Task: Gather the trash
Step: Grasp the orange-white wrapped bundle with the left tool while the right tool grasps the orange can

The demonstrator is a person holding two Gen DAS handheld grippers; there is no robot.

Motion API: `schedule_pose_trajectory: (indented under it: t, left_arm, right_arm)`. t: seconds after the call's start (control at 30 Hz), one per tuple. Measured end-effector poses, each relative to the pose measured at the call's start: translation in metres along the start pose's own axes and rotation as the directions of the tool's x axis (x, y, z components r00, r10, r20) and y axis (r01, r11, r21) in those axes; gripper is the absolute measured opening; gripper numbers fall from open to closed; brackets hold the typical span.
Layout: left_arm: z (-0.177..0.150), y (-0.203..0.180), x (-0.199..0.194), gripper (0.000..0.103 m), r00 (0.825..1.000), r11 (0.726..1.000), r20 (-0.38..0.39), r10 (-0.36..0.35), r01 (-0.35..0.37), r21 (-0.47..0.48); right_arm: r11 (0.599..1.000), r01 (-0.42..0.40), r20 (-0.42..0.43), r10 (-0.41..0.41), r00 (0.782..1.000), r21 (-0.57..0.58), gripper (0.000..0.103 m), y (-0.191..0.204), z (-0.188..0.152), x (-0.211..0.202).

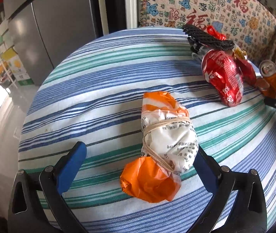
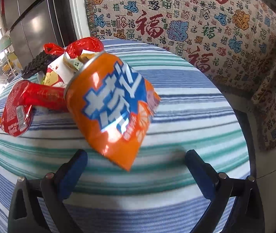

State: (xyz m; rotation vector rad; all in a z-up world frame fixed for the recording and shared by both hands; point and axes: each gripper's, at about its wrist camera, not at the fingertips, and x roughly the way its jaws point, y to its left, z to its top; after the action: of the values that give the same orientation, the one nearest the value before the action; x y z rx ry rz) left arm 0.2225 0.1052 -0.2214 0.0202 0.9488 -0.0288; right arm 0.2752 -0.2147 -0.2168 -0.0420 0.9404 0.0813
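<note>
An orange-and-white plastic bag bundle, bound with rubber bands, lies on the striped tablecloth. My left gripper is open wide around its near end. The right pad sits close beside the bundle and the left pad stands well apart. A crushed orange drink can lies tilted and slightly blurred just ahead of my right gripper, which is open with neither pad touching it. The same can shows at the right edge of the left wrist view. A red snack packet lies beside it.
A black mesh piece, a red plastic bag and small wrappers are piled at the table's far side. A patterned sofa cover is behind the table and a grey fridge to the left. The table edge curves at right.
</note>
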Motion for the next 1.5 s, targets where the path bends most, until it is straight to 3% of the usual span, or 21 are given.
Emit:
schedule_pose_trajectory:
  t: [0.1, 0.13, 0.17, 0.3, 0.4, 0.5, 0.6, 0.63, 0.67, 0.7, 0.77, 0.93, 1.5]
  left_arm:
    - [0.002, -0.001, 0.002, 0.103, 1.000, 1.000, 0.001, 0.002, -0.002, -0.003]
    - [0.001, -0.001, 0.002, 0.103, 1.000, 1.000, 0.001, 0.002, -0.002, -0.004]
    - [0.001, -0.001, 0.002, 0.103, 1.000, 1.000, 0.001, 0.002, -0.002, -0.004]
    - [0.001, -0.001, 0.002, 0.103, 1.000, 1.000, 0.001, 0.001, -0.001, -0.004]
    - [0.000, -0.001, 0.002, 0.103, 1.000, 1.000, 0.001, 0.001, -0.001, -0.005]
    - [0.000, -0.002, 0.002, 0.103, 1.000, 1.000, 0.001, 0.000, 0.000, -0.004]
    - [-0.001, -0.002, 0.001, 0.103, 1.000, 1.000, 0.001, 0.000, 0.000, -0.002]
    - [0.000, -0.002, 0.001, 0.103, 1.000, 1.000, 0.000, -0.001, 0.001, 0.000]
    - [0.000, -0.002, 0.001, 0.103, 1.000, 1.000, -0.001, -0.003, 0.003, 0.003]
    - [0.001, -0.002, 0.002, 0.103, 1.000, 1.000, -0.003, -0.007, 0.007, 0.008]
    - [0.001, -0.001, 0.002, 0.103, 1.000, 1.000, -0.004, -0.009, 0.009, 0.013]
    - [0.000, -0.002, 0.001, 0.103, 1.000, 1.000, -0.006, -0.011, 0.011, 0.016]
    - [-0.008, -0.016, -0.005, 0.103, 0.997, 0.990, -0.028, -0.079, 0.081, 0.115]
  right_arm:
    - [0.999, -0.032, 0.027, 0.031, 0.999, 0.039, 0.094, -0.001, 0.002, -0.004]
    - [0.998, -0.042, 0.035, 0.040, 0.999, 0.056, 0.074, -0.001, 0.002, -0.006]
    - [0.997, -0.052, 0.042, 0.049, 0.998, 0.064, 0.045, -0.002, 0.002, -0.008]
    - [0.999, -0.027, 0.062, 0.026, 0.998, 0.021, 0.043, 0.003, -0.003, -0.017]
    - [0.997, -0.063, 0.048, 0.066, 0.997, -0.049, 0.042, 0.006, -0.016, -0.028]
    - [0.979, -0.145, 0.022, 0.149, 0.989, -0.141, 0.043, 0.013, -0.037, -0.044]
    - [0.966, -0.165, -0.008, 0.166, 0.986, -0.198, 0.045, 0.020, -0.055, -0.051]
    - [0.967, -0.165, -0.017, 0.164, 0.986, -0.196, 0.059, 0.020, -0.058, -0.049]
    - [0.968, -0.165, -0.009, 0.166, 0.986, -0.188, 0.083, 0.021, -0.059, -0.048]
    - [0.971, -0.161, -0.025, 0.160, 0.987, -0.175, 0.091, 0.022, -0.060, -0.045]
    - [0.973, -0.143, -0.026, 0.141, 0.990, -0.180, 0.098, 0.028, -0.060, -0.042]
    - [0.980, -0.109, -0.014, 0.109, 0.994, -0.163, 0.103, 0.036, -0.050, -0.033]
    - [0.990, -0.073, -0.006, 0.073, 0.997, -0.117, 0.103, 0.012, -0.045, -0.024]
